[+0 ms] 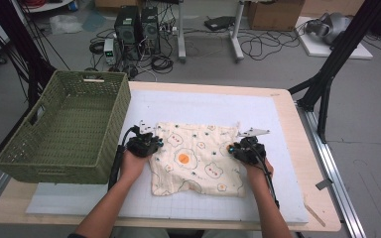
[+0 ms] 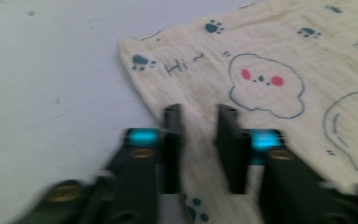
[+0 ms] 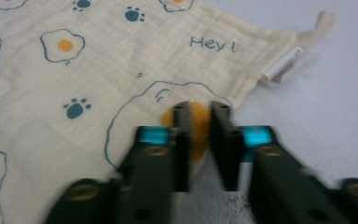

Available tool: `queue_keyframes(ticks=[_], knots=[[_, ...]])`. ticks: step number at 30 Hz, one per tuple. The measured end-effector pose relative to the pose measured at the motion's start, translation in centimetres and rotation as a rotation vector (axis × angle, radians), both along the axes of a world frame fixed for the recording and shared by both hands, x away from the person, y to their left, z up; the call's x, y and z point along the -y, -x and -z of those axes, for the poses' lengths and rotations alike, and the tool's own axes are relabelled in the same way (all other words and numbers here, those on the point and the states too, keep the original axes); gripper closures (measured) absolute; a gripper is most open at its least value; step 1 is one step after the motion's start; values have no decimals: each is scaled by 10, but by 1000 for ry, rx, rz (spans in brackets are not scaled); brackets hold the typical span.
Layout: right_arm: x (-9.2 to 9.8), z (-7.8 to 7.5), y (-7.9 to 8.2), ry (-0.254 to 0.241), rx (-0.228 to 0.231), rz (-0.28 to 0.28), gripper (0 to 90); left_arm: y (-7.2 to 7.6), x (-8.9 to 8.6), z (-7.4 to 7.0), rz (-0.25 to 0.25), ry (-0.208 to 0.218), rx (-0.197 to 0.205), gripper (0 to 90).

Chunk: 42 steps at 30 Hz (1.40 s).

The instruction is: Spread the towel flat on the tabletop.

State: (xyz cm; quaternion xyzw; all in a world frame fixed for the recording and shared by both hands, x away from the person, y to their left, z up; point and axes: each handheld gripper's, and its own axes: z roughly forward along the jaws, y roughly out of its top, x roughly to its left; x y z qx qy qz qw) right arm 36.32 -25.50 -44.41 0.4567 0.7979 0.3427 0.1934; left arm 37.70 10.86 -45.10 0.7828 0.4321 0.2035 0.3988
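Now the printed cloth (image 1: 197, 158) lies flat at the frame's centre, its long axis running left to right. The left gripper (image 1: 148, 144) pinches its left edge with nearly closed jaws; the right gripper (image 1: 241, 150) likewise pinches the right edge, each equally near.

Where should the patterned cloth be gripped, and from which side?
Grip the cloth at its left and right edges, one tool per side, coming from the person's side. It lies flat, so only the thin edges give the jaws something to pinch.
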Motion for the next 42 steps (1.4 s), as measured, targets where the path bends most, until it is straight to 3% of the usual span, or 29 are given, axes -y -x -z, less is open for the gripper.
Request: queue_keyframes(ticks=[2,4,5,7,10,12,13,16,20,22,25,28,30,42], knots=[[-6,-2,-6,47,5,-13,873,-4,1,-1,-4,3,-6,867],[-8,-4,-14,79,14,-1,876,-10,0,-1,-53,31,19,867],[-7,-4,-19,78,41,18,876,-12,-1,-1,-68,43,23,867],[-3,-4,-27,62,55,52,876,-18,-2,0,-85,62,-20,866],[2,-2,-37,49,91,101,876,-23,0,-3,-96,62,42,848],[2,0,-41,64,93,123,857,-23,1,-5,-146,74,38,690],[2,1,-41,56,85,124,816,-23,-1,-4,-145,87,10,591],[5,-3,-37,21,76,119,712,-19,-4,-4,-122,37,-13,485],[13,-11,-25,-9,92,95,614,-7,-9,-8,-94,65,17,483],[17,-13,-17,-23,87,76,503,0,-8,-8,-63,50,18,466],[21,-15,-4,-50,81,38,459,10,-8,-7,-14,71,21,463],[25,-17,11,-79,91,-6,461,17,-10,-9,11,74,9,460],[26,-18,21,-85,93,-34,473,23,-12,-11,24,82,26,460],[35,-15,76,-76,84,-146,541,57,-20,-6,105,108,5,464]])
